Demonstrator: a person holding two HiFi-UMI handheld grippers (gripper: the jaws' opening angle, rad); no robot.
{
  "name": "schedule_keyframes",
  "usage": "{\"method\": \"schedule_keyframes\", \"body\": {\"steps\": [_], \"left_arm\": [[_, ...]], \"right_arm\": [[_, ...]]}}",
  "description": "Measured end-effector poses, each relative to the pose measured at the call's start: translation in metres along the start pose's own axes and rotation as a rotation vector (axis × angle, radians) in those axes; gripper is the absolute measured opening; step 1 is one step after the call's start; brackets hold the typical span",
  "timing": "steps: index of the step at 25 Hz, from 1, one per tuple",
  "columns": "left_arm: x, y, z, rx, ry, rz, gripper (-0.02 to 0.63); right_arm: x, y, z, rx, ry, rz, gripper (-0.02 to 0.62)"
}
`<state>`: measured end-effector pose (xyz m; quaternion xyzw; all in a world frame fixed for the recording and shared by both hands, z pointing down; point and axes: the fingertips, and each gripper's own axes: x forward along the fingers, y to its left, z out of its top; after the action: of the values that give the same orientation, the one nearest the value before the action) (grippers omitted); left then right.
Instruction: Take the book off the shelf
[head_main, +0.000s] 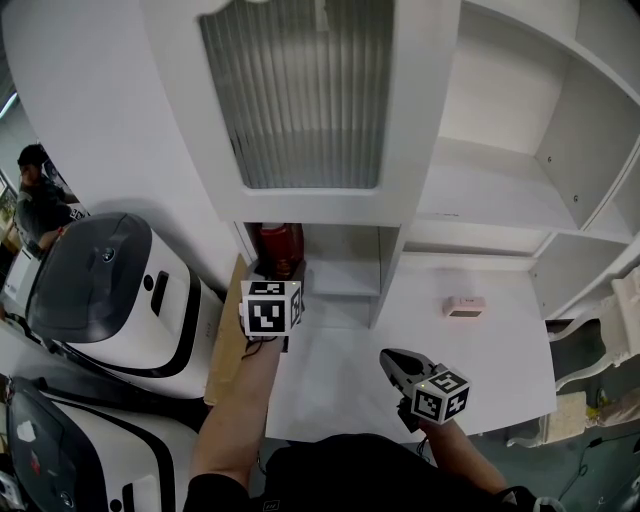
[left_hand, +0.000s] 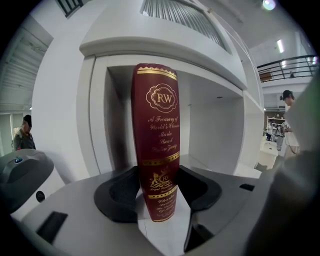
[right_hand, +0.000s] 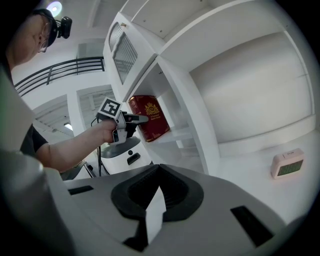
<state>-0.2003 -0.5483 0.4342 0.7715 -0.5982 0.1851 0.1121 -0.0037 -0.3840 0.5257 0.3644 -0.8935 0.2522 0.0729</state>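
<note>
A dark red book (head_main: 280, 243) with gold lettering stands upright in a small open cubby of the white shelf unit (head_main: 400, 215). In the left gripper view its spine (left_hand: 157, 150) fills the middle. My left gripper (head_main: 280, 268) (left_hand: 159, 176) is at the cubby with its jaws open, one on each side of the spine; a thin gap shows on the right. The right gripper view shows the book (right_hand: 150, 117) with the left gripper (right_hand: 140, 119) at it. My right gripper (head_main: 392, 358) (right_hand: 159, 172) hangs shut and empty over the white counter, to the right of the book and nearer to me.
A small pink-white clock (head_main: 464, 306) (right_hand: 287, 163) sits on the white counter (head_main: 480, 380). A ribbed glass door (head_main: 300, 90) hangs above the cubby, with open shelves (head_main: 500, 180) at right. White machines with dark lids (head_main: 100, 290) and a cardboard sheet (head_main: 228, 345) stand at left, with a person (head_main: 35, 195) behind.
</note>
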Motion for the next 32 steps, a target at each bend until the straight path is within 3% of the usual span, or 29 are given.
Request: {"method": "schedule_keyframes", "body": {"steps": [14, 23, 32], "left_arm": [[-0.028, -0.019, -0.01, -0.001, -0.046, -0.038, 0.235], [-0.024, -0.014, -0.011, 0.001, -0.051, -0.01, 0.238], [-0.032, -0.018, -0.015, -0.048, -0.075, 0.014, 0.227]], "right_arm": [[-0.002, 0.002, -0.016, 0.031, 0.028, 0.003, 0.014], [0.005, 0.011, -0.019, 0.022, 0.044, 0.031, 0.014], [-0.02, 0.001, -0.026, 0.037, 0.038, 0.017, 0.014]]}}
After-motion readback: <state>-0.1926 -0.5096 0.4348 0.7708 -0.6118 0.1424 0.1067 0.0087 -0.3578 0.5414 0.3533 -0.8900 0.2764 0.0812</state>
